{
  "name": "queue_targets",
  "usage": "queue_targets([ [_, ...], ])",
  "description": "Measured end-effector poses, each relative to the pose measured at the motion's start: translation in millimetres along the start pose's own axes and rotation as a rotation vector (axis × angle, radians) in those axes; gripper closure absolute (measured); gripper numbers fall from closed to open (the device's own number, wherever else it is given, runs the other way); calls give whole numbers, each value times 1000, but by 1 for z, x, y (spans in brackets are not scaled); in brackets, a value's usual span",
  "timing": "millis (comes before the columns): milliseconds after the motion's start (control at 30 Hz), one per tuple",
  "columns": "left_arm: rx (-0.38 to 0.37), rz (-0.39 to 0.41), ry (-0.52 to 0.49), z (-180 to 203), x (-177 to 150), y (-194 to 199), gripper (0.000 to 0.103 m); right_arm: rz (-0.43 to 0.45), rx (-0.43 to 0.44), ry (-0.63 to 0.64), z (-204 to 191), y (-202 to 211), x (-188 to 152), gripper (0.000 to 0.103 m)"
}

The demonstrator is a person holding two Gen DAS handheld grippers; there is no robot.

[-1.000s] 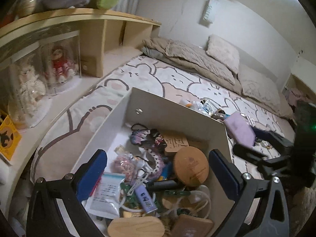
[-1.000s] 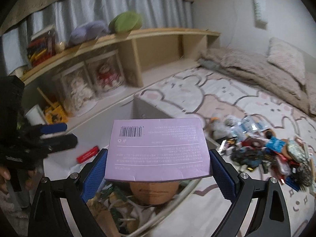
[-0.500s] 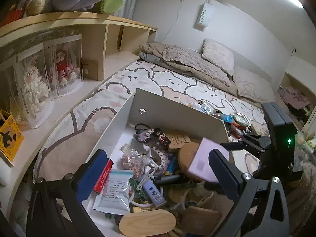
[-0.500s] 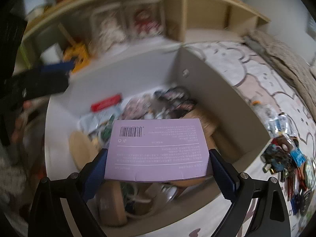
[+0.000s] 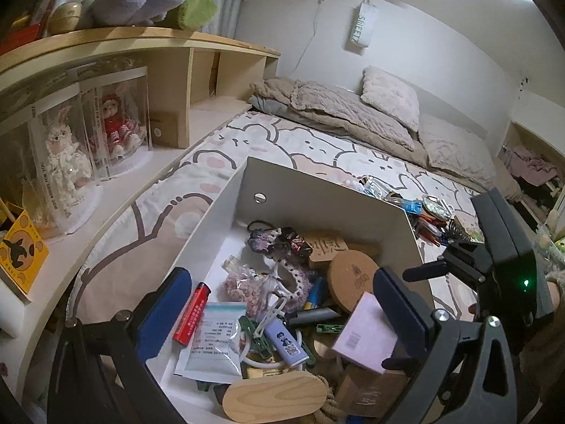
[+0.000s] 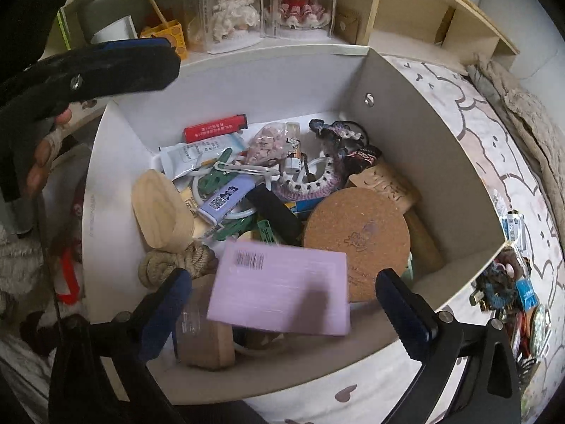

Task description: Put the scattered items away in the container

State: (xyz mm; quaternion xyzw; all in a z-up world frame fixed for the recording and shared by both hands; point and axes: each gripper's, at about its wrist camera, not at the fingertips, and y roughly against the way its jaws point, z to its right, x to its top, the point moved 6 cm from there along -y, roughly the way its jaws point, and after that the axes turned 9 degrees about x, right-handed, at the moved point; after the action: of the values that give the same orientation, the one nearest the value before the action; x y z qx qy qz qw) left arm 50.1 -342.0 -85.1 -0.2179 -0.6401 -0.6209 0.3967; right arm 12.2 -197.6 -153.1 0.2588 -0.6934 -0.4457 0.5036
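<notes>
Right gripper (image 6: 282, 304) spread wide above the white container (image 6: 434, 148); lilac barcode box (image 6: 280, 288) free of its fingers, lying atop the clutter by the round cork coaster (image 6: 356, 240).
Step in hand: drop-off of the box. Left gripper (image 5: 279, 304) also agape, holding nothing, poised over the container. Next move, as I judge it: carry the right gripper out to the scattered pile on the bed (image 6: 508, 289) beyond the container wall and choose one small item.

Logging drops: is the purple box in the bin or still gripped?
In. The purple box lies on clutter inside the bin; the right gripper is open, clear of it.
</notes>
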Motion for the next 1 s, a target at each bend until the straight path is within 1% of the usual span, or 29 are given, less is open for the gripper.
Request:
queue_targets([
  [233,14,20,-21,4,2,9,0,49,-14,-23,-1,8,-1,0],
  [400,22,30,-38,10,3,16,0,96,-9,-47,-1,20,2,0],
  [700,28,51,-39,19,7,28,0,193,-38,-92,5,48,4,0],
  [1000,32,72,-39,29,11,42,0,291,-93,-159,11,80,-1,0],
])
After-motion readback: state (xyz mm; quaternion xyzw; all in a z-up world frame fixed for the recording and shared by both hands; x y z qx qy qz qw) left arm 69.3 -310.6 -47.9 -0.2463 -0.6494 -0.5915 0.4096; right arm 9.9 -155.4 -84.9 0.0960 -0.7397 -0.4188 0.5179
